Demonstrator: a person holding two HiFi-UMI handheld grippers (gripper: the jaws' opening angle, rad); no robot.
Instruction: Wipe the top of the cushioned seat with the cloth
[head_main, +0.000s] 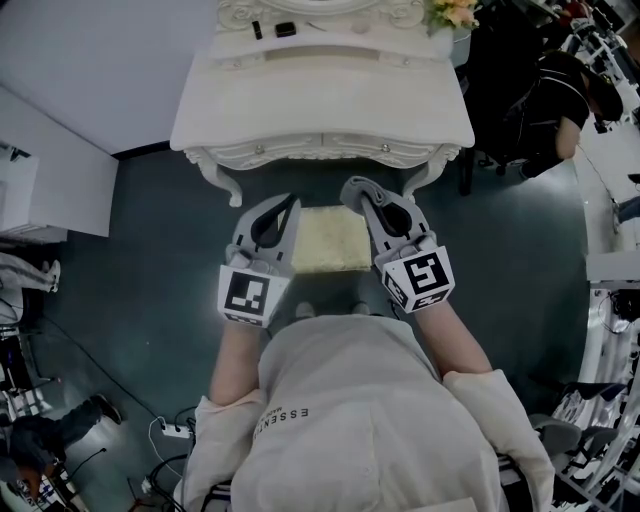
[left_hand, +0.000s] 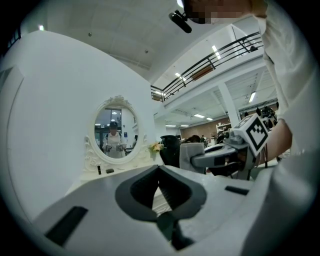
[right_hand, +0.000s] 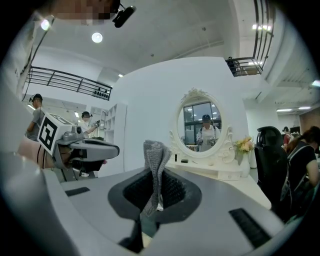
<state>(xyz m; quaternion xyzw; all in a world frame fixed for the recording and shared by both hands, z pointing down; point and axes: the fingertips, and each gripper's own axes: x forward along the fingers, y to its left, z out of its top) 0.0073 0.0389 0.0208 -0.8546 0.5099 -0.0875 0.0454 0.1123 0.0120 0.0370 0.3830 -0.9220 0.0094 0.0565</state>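
Note:
The cushioned seat (head_main: 330, 240), cream and square, stands on the dark floor just below the front of a white dressing table (head_main: 320, 110). Both grippers hover over it, tilted upward. My right gripper (head_main: 352, 188) is shut on a grey knitted cloth (right_hand: 154, 156), which sticks up in a fold between the pads in the right gripper view. The left gripper (head_main: 292, 204) is over the seat's left edge with its jaws together and nothing held (left_hand: 159, 172). In the head view the cloth is hidden by the gripper.
An oval mirror (right_hand: 202, 125) and a vase of flowers (head_main: 452, 12) stand on the dressing table. A white cabinet (head_main: 30, 190) is at the left, a seated person (head_main: 565, 100) at the back right, and cables with a power strip (head_main: 175, 430) on the floor.

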